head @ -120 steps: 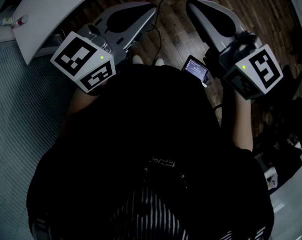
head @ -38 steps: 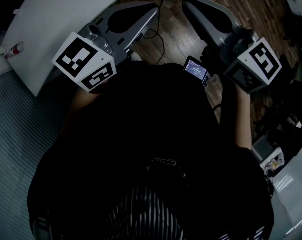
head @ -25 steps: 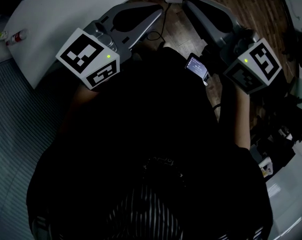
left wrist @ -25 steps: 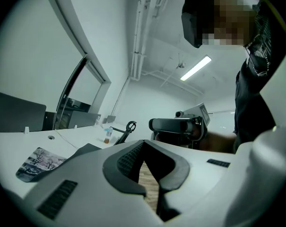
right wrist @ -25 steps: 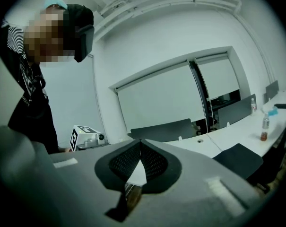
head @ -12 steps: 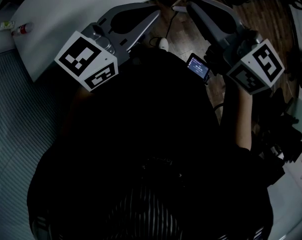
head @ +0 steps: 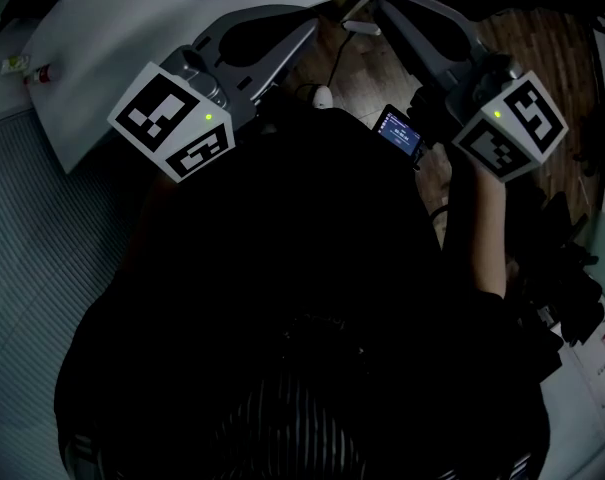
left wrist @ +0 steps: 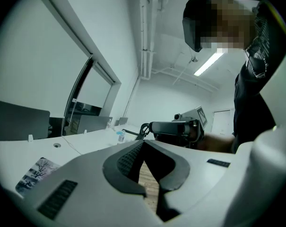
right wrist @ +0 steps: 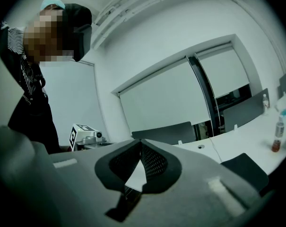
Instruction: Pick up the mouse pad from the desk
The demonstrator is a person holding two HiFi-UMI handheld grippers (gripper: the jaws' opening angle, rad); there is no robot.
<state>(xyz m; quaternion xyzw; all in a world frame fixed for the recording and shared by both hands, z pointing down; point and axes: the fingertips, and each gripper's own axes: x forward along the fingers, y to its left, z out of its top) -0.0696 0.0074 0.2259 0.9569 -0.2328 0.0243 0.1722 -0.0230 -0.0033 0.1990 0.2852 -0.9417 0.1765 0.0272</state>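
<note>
Left tool [left wrist: 143,143] is shut tight; its two tips meet & nothing is btwn them; thru the hole behind the tips you see brown wood floor [head: 372,78]. Right tool [right wrist: 140,143] is shut too, w/ nothing in it. Both tools are up in the air in front of the person's black top [head: 282,298]; tips point in toward each other, not touching. Mouse pad [left wrist: 36,174] lies flat on the white tabletop [left wrist: 81,141], near its edge, left of the left tool; it has a tree picture on it; no tool touches it. In the right gripper view a small bottle [right wrist: 276,137] w/ a red bottom stands on the tabletop, far right; a dark flat thing [right wrist: 242,169] lies near it, can't tell what. A little lit screen [head: 397,133] sits by the right tool.
</note>
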